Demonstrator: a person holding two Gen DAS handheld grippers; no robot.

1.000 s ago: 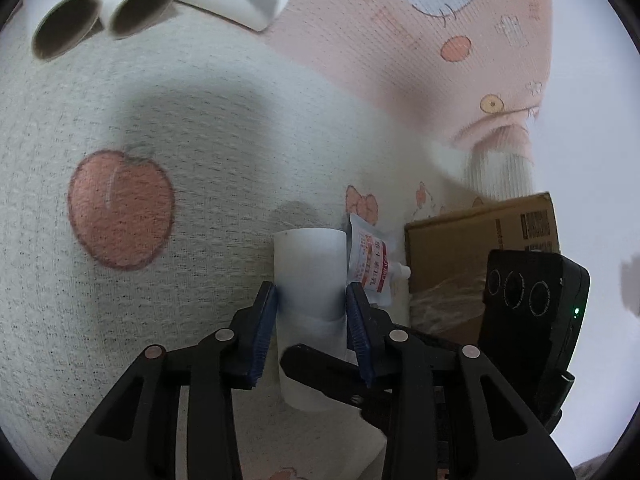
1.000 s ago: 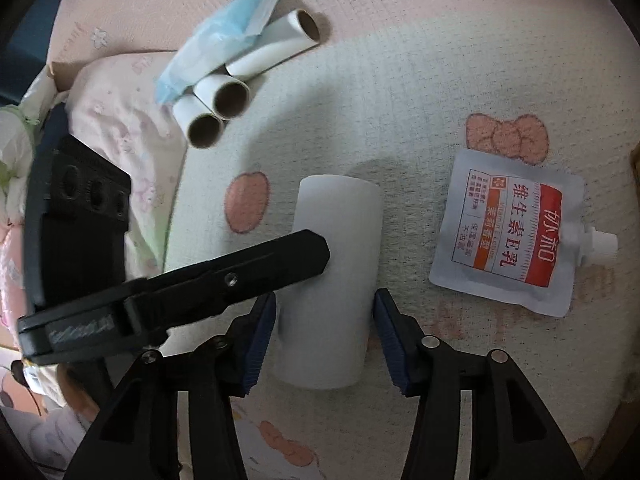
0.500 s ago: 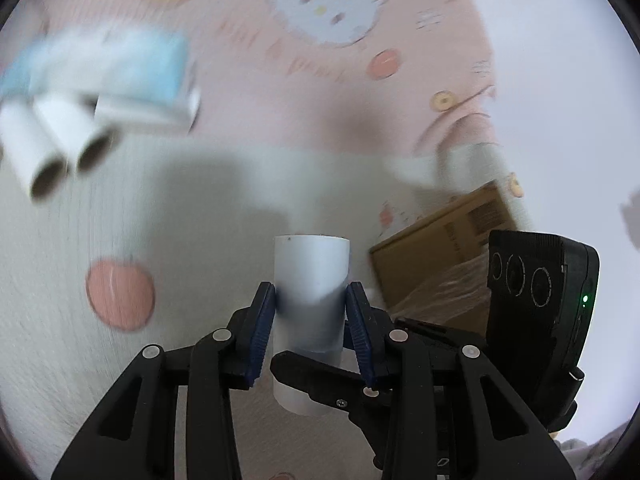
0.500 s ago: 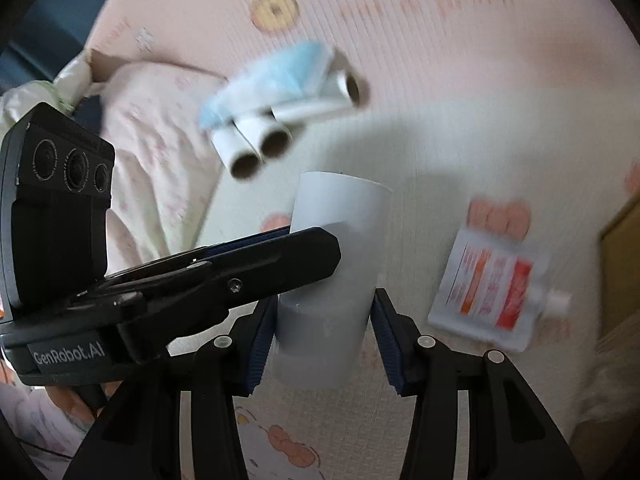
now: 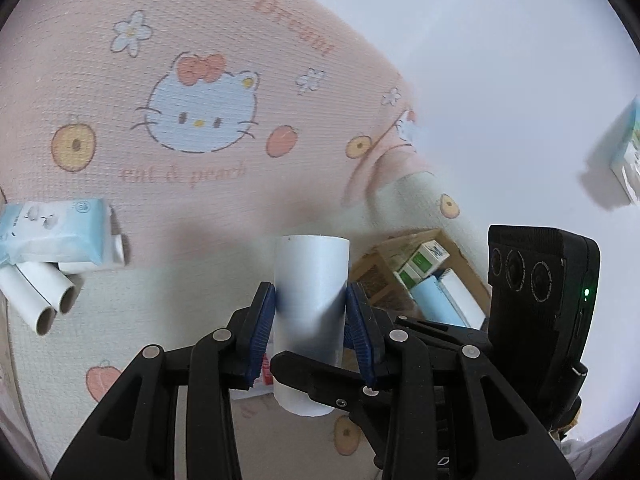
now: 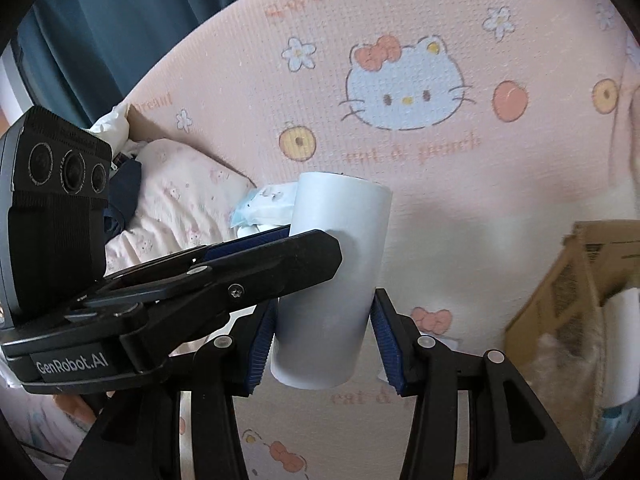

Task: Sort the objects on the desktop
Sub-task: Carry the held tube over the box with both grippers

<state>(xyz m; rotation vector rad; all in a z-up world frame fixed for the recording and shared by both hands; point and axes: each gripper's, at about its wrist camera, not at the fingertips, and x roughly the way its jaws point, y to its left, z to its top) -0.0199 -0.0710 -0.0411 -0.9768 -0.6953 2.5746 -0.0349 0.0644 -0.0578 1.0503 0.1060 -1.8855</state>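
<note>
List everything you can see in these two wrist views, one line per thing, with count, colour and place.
Roll: 1, white, held up above the blanket.
Tubes: 3, white, lying together at the left; one is partly under the wipes pack.
Wipes pack: 1, light blue, on top of the tubes.
Box: 1, brown cardboard, open, at the right.
Cartons: at least 2, green and white, inside the box.
Blanket: 1, pink and cream with a cat print, under everything.
Curtain: 1, dark blue, top left of the right view.
Left gripper: 1, black with blue pads, fingers clamped on the roll.
Right gripper: 1, black with blue pads, fingers either side of the roll; contact unclear.
</note>
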